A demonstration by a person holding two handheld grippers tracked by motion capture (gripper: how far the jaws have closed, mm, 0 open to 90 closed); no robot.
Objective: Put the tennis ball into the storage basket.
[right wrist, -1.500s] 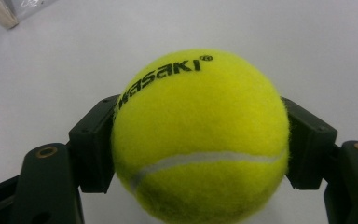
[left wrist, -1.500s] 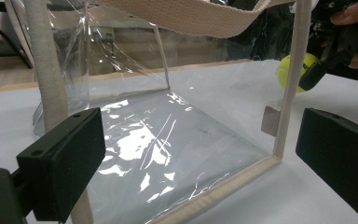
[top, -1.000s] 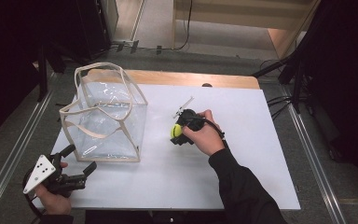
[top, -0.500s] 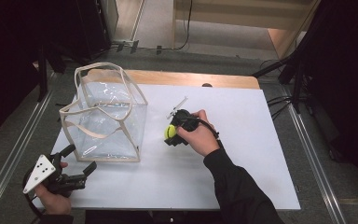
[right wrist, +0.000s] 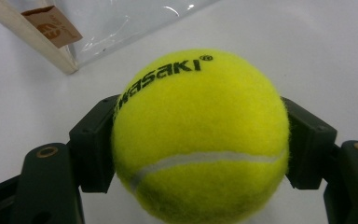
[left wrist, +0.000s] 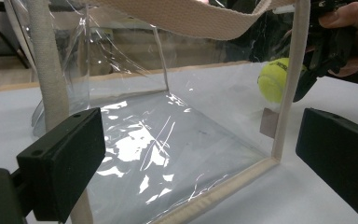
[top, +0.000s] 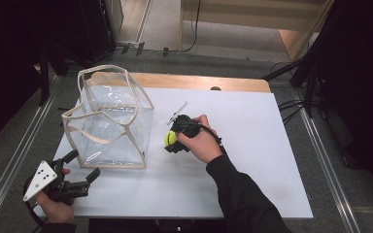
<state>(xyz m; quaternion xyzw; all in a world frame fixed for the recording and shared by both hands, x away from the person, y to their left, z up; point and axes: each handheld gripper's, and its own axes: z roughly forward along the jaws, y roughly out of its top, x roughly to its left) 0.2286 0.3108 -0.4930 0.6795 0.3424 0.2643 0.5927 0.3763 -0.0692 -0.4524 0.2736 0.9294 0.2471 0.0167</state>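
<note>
A yellow tennis ball is clamped between the jaws of my right gripper, just right of a clear plastic bag with cream webbing trim and handles. In the right gripper view the ball sits between both black pads, held above the white table. My left gripper stands open near the table's front left corner, pointing at the bag's near lower corner. In the left gripper view its wide-apart jaws frame the bag, and the ball shows beyond the bag's edge.
The white table top stretches to the right and front of the bag. A wooden strip runs along its far edge. Metal rails flank the table on both sides, with dark stands and cables beyond.
My right gripper has carried the ball leftward, closer to the bag's right side. The left gripper has stayed where it was.
</note>
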